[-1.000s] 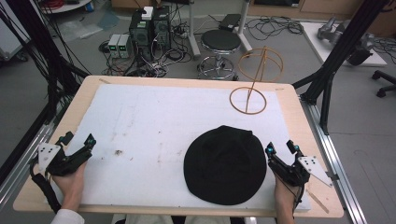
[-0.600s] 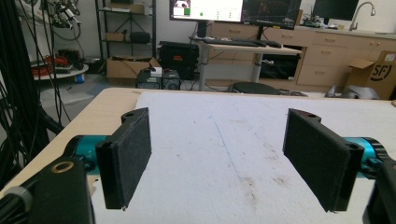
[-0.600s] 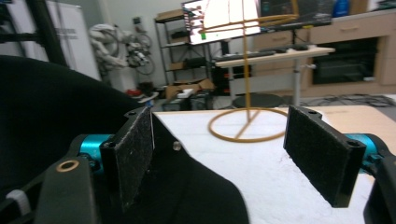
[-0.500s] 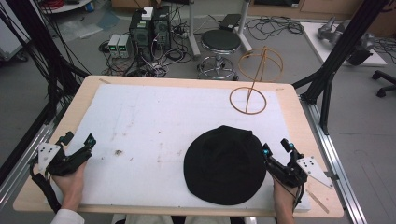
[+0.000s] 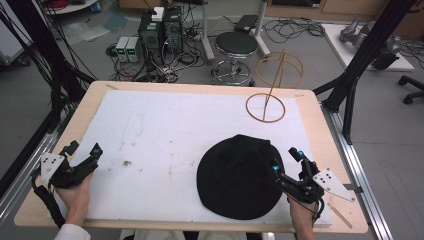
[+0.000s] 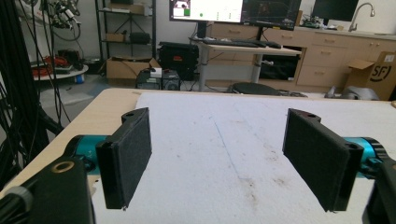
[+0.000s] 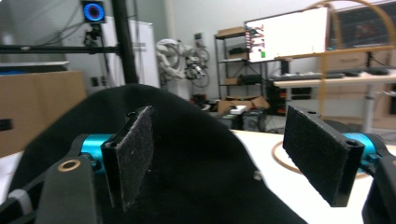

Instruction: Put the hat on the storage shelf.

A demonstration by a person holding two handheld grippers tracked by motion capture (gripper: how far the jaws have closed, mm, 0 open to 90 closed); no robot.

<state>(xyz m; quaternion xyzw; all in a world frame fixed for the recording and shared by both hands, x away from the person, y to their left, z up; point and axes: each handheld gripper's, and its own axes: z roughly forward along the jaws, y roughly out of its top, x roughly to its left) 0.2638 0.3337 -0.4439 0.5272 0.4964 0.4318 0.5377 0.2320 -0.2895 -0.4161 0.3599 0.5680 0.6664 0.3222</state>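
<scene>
A round black hat (image 5: 239,175) lies on the white mat near the table's front right; it looms as a dark mound (image 7: 187,158) in the right gripper view. My right gripper (image 5: 286,161) is open at the hat's right edge, its left jaw over the brim and its right jaw off to the side. A gold wire hat stand (image 5: 272,87) rises at the back right, its ring base (image 7: 292,161) beyond the hat. My left gripper (image 5: 82,149) rests open at the front left, nothing between its pads (image 6: 128,151).
The white mat (image 5: 165,130) covers most of the wooden table (image 5: 87,97). Small brown stains (image 5: 127,163) mark the mat. Black frame posts stand at both sides. A stool (image 5: 236,47) and computer boxes (image 5: 160,30) sit on the floor behind the table.
My right gripper has moved left and forward, up to the hat's right edge. The left gripper has stayed put.
</scene>
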